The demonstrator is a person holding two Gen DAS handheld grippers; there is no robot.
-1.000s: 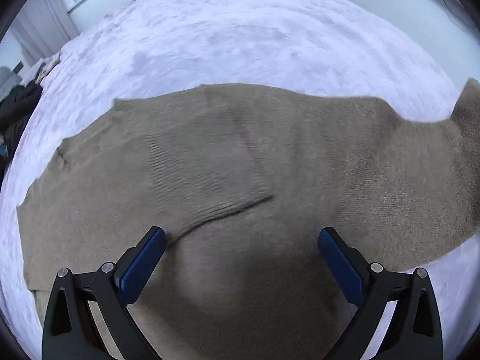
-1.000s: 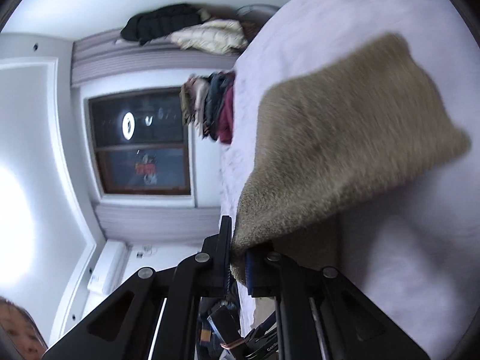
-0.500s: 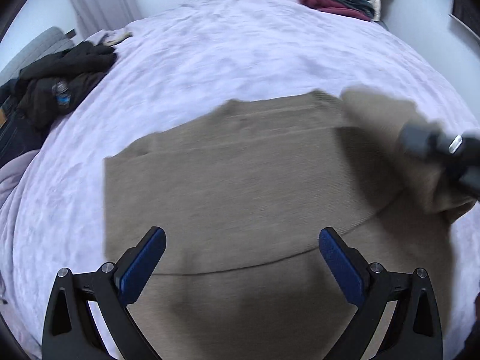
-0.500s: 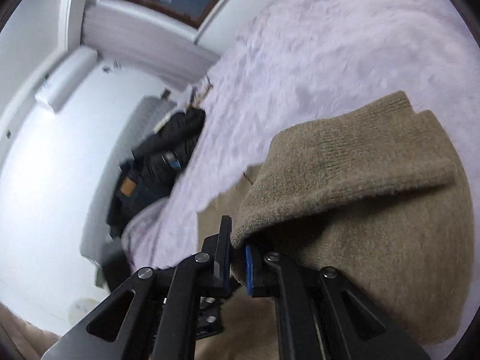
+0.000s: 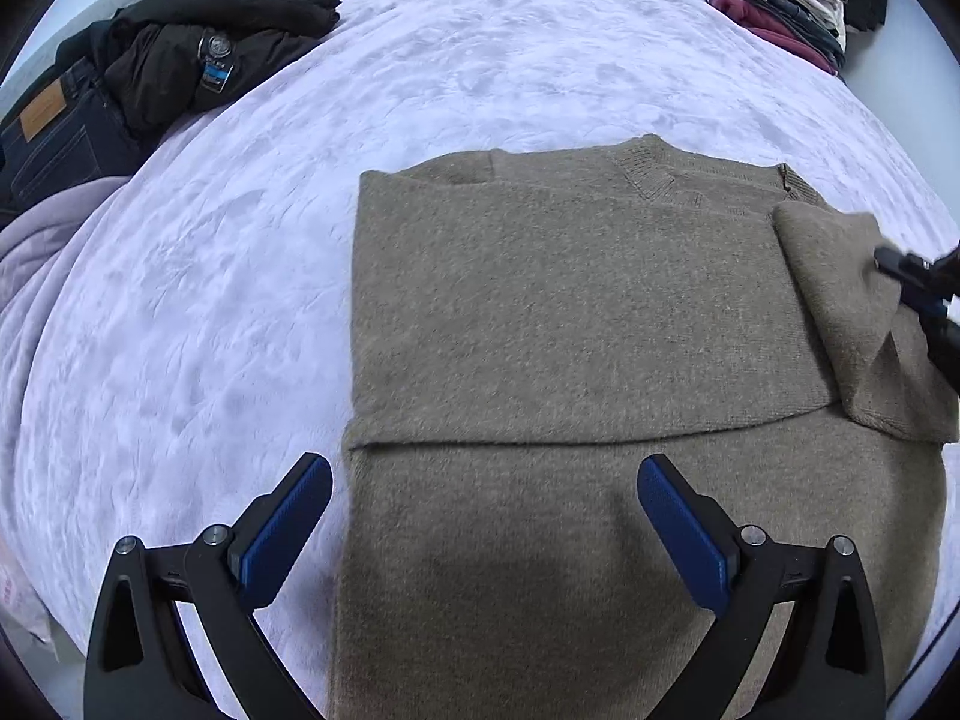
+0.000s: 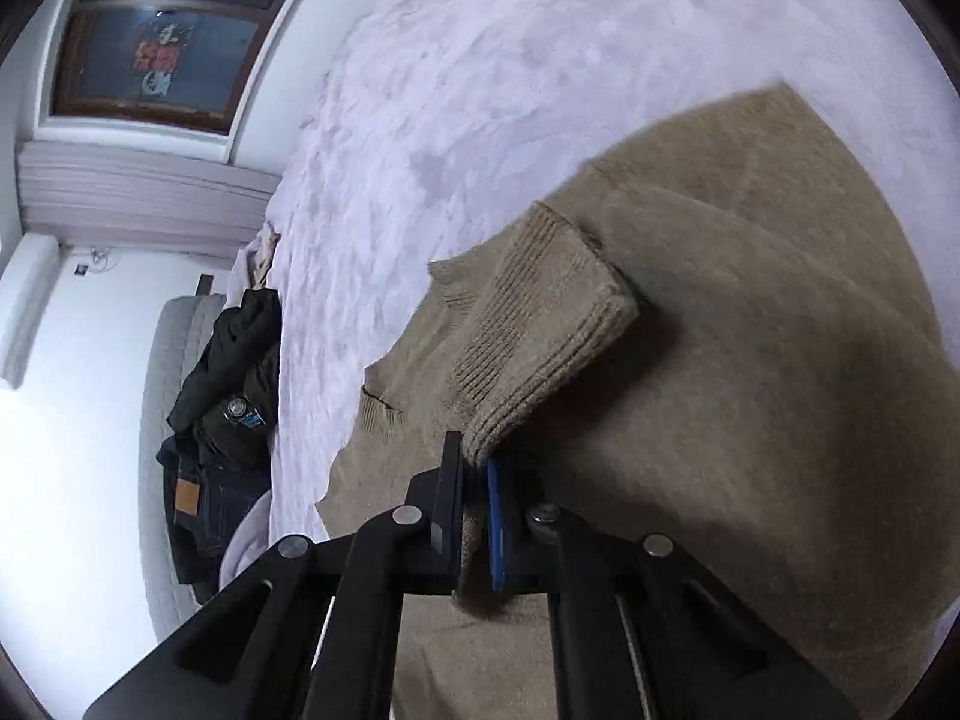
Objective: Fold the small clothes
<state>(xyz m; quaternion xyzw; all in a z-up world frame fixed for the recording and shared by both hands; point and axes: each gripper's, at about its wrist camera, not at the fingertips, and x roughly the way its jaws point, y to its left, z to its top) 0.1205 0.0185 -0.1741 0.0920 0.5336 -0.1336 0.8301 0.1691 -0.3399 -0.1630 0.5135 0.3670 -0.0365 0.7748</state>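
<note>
Right gripper (image 6: 474, 474) clamped on sweater (image 5: 570, 324) cuff (image 6: 540, 324) (ribbing visible only in right view); left gripper (image 5: 483, 510) spread above sweater's hem.

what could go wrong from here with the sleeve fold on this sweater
1. The right gripper pinches only the ribbed cuff edge; the knit could slip out before the sleeve lies flat.
2. The left gripper is open above the sweater, pinning nothing, so pulling the sleeve may drag the folded body out of square on the soft blanket.
</note>
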